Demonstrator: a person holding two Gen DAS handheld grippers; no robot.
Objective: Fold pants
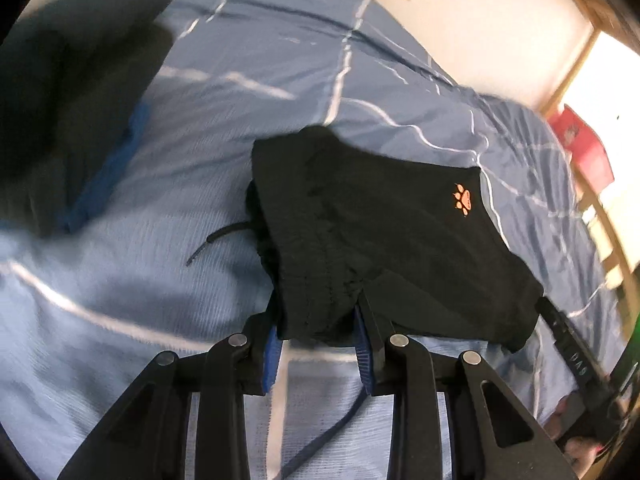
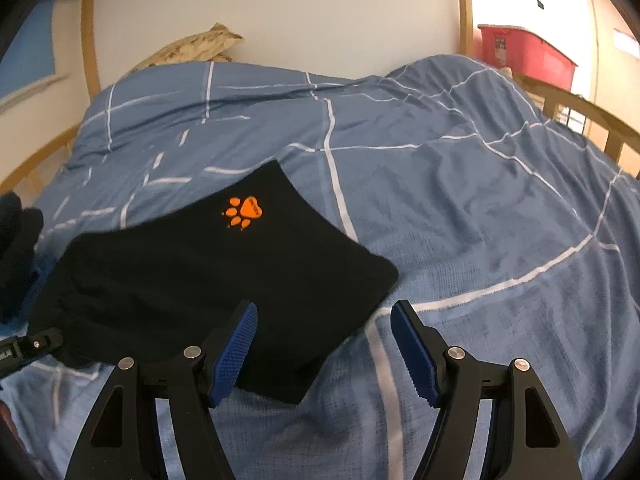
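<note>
Pants (image 2: 208, 280) lie folded compact on the bed (image 2: 480, 200) (nearly done); left hand-held gripper (image 1: 320, 344) clamps their waistband, right hand-held gripper (image 2: 324, 344) gapes apart, empty, beside them.

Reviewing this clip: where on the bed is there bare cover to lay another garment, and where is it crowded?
Bare blue checked duvet lies right of the folded black pants with the orange paw print, up to the wooden bed rail, and beyond them toward the white wall. It is crowded left of the pants, by the dark clothes pile.
</note>
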